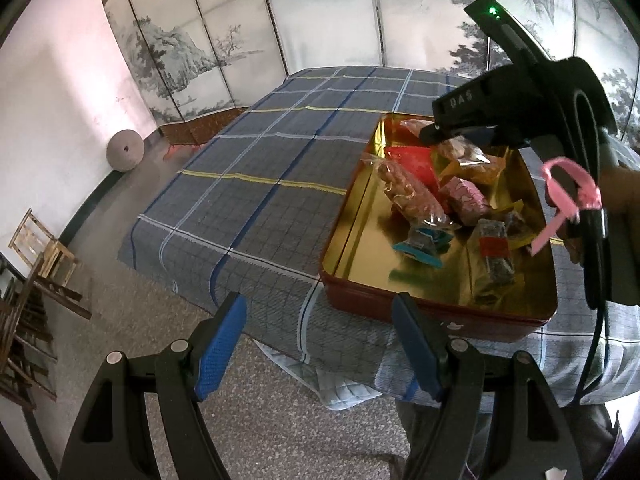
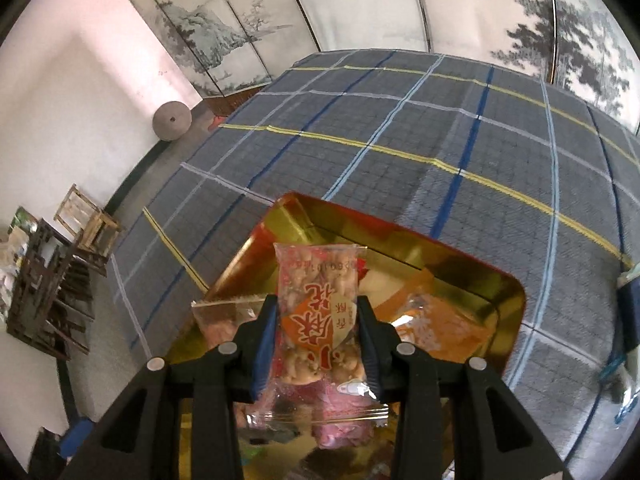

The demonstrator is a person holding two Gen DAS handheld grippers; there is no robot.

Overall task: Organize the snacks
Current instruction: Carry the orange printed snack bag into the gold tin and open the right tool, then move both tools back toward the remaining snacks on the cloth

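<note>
One peanut-brittle packet (image 2: 318, 322) sits clamped in the right gripper (image 2: 318, 344) above the gold-lined tin (image 2: 508, 300); lower it flat before letting go. The left gripper (image 1: 318, 344) hangs spread, empty.

Snacks (image 1: 416, 196) lie in tin (image 1: 420, 312) on cloth (image 1: 248, 208).
</note>
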